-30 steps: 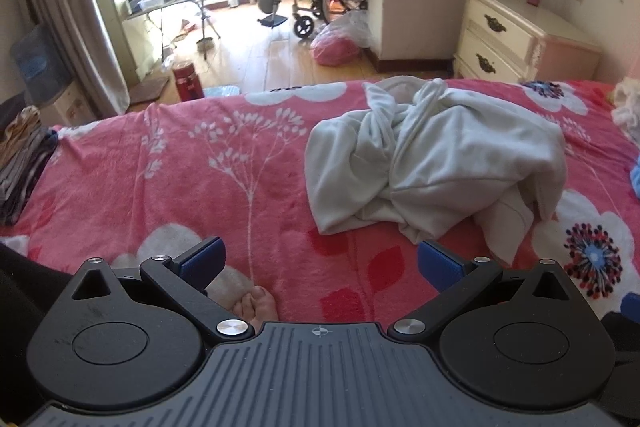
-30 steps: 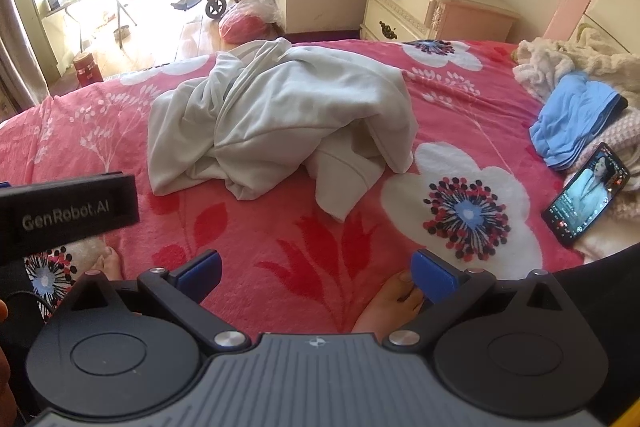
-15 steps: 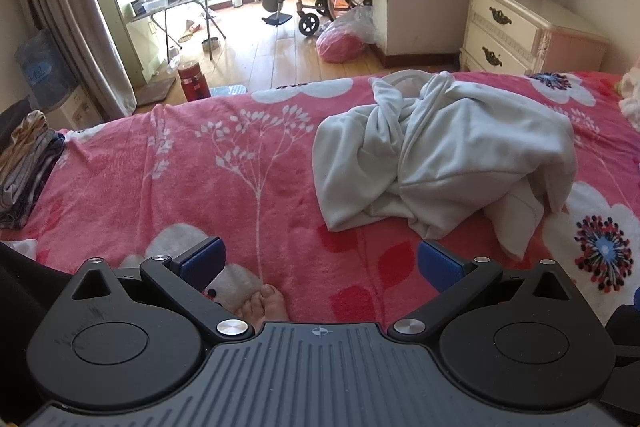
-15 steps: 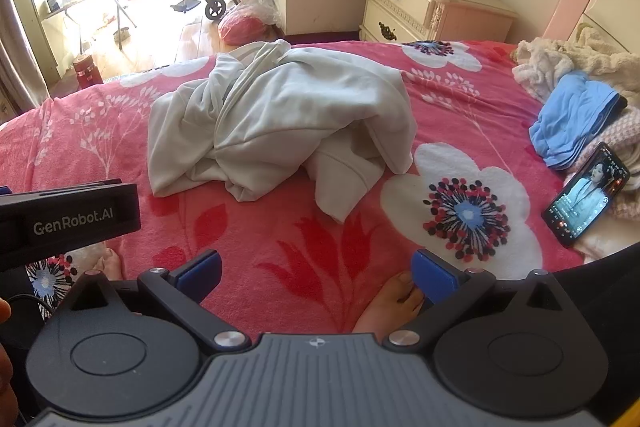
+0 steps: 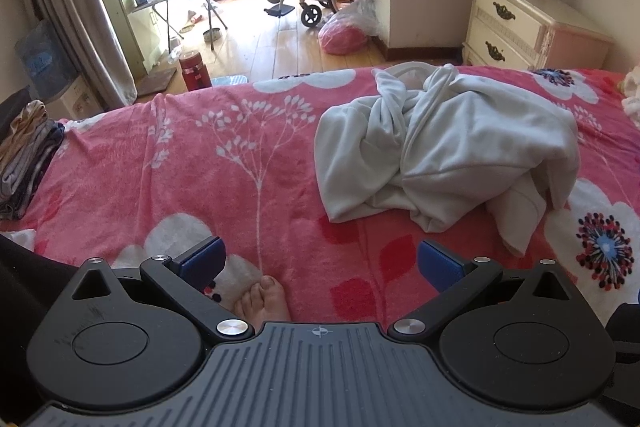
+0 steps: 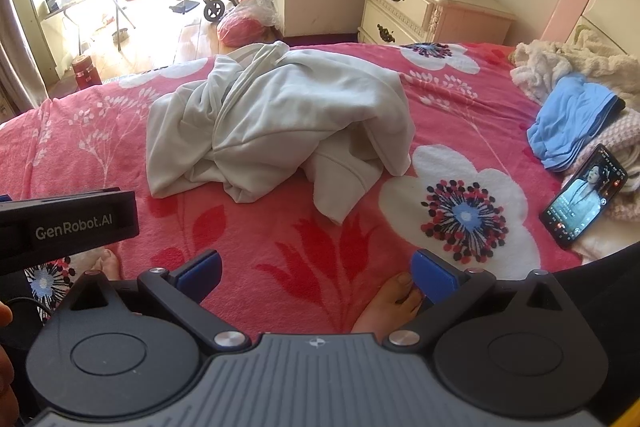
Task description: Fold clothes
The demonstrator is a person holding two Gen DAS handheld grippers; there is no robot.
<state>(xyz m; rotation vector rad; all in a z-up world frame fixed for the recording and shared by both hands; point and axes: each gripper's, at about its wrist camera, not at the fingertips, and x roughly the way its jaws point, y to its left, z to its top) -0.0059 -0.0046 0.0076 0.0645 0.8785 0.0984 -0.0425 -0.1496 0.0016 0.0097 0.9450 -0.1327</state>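
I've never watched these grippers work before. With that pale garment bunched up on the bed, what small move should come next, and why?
Probably reach both forward to the garment. The left gripper and right gripper are open, hold nothing, and sit short of it over the bedspread. It lies crumpled, a cuffed sleeve trailing nearest, so it likely needs gripping and spreading flat before any fold.

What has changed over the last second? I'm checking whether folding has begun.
Not yet. The left tool drew back and tilted up a little, so the garment sits lower in its view and more floor shows. Nothing was gripped or released. The right tool, both open, the garment's crumpled heap and the phone stayed put.
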